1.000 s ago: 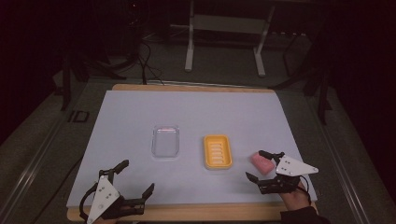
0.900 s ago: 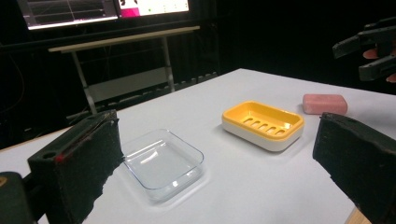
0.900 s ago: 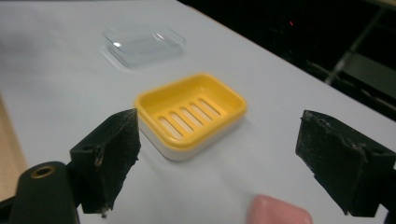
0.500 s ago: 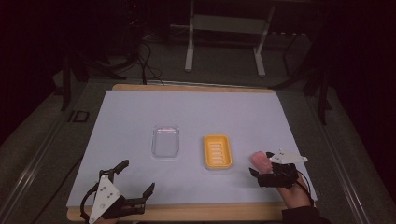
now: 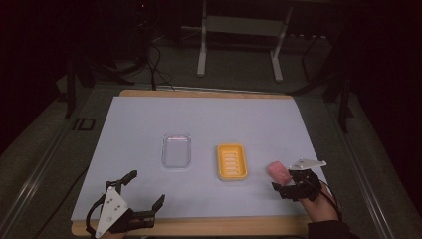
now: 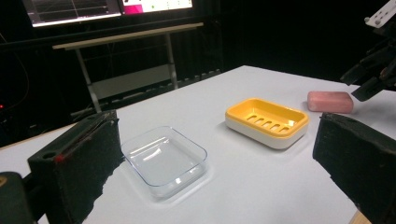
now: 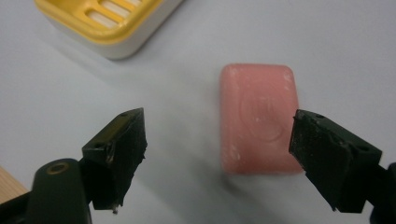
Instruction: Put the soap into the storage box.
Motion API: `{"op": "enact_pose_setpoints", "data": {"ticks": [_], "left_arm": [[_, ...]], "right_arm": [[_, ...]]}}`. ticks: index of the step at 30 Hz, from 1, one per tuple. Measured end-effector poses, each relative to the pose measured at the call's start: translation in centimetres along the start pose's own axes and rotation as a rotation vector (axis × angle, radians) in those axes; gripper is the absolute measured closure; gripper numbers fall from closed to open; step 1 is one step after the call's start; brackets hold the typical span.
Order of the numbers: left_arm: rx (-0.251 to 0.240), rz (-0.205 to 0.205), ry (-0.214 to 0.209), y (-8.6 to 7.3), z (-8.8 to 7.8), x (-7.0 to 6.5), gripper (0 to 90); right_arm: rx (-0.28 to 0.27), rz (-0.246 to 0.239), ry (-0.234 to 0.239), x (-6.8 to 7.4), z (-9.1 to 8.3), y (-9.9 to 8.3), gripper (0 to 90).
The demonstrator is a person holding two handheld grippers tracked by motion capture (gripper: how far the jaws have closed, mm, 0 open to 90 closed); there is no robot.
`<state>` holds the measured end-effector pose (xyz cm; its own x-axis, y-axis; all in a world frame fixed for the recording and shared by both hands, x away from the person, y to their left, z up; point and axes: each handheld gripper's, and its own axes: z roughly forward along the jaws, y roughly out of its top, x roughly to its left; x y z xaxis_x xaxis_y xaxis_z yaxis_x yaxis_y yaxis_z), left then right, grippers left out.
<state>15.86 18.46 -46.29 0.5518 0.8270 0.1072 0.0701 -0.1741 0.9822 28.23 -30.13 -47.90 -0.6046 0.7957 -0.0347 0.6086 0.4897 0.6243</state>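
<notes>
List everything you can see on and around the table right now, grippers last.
soap bar: one, pink, flat on the table right of the soap dish, untouched
soap dish: one, yellow on white, slotted, mid-table
clear tray: one, transparent, left of the dish
table: one, white top, wooden edge
metal stand: one, grey, behind the table
left gripper: black, open, near left edge
right gripper: black, open, jaws just closing, poised beside the soap

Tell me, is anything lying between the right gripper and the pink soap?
Nothing visible. The right gripper hangs just over the soap, jaws open and just narrowing, with bare table around it. The yellow dish sits off to the side.
</notes>
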Motion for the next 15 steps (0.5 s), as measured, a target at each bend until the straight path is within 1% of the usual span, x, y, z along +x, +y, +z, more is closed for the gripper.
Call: {"op": "enact_pose_setpoints", "data": {"ticks": [1, 2, 3, 4, 5, 7, 10, 12, 15], "left_arm": [[0.0, 0.0, 0.0, 0.0, 0.0, 0.0, 1.9], [0.0, 0.001, 0.002, 0.0, 0.0, 0.0, 1.9], [0.0, 0.0, 0.002, 0.0, 0.0, 0.0, 1.9], [0.0, 0.001, 0.002, 0.0, 0.0, 0.0, 1.9], [0.0, 0.002, 0.003, 0.0, 0.0, 0.0, 1.9], [0.0, 0.002, 0.004, 0.0, 0.0, 0.0, 1.9], [0.001, 0.002, 0.006, 0.0, 0.0, 0.0, 1.9], [0.0, 0.001, 0.009, 0.0, 0.1, 0.0, 1.9], [0.0, 0.0, 0.011, 0.0, 0.1, 0.0, 1.9]], "right_arm": [[0.012, -0.003, -0.003, 0.0, 0.0, 0.0, 18.7], [0.012, -0.003, -0.003, 0.0, 0.0, 0.0, 18.7], [0.043, 0.015, 0.004, -0.2, 0.0, 0.0, 18.7], [0.073, 0.032, 0.023, -0.4, 0.1, 0.0, 18.7], [0.103, 0.037, 0.035, -0.5, 0.2, 0.0, 19.0], [0.137, 0.039, 0.027, -0.8, 0.0, 0.0, 21.0], [0.205, 0.052, 0.055, -1.3, -0.1, -0.2, 21.0], [0.251, 0.057, 0.06, -1.5, 0.1, -0.5, 21.0], [0.307, 0.063, 0.081, -1.7, 0.5, -0.9, 21.0]]}}
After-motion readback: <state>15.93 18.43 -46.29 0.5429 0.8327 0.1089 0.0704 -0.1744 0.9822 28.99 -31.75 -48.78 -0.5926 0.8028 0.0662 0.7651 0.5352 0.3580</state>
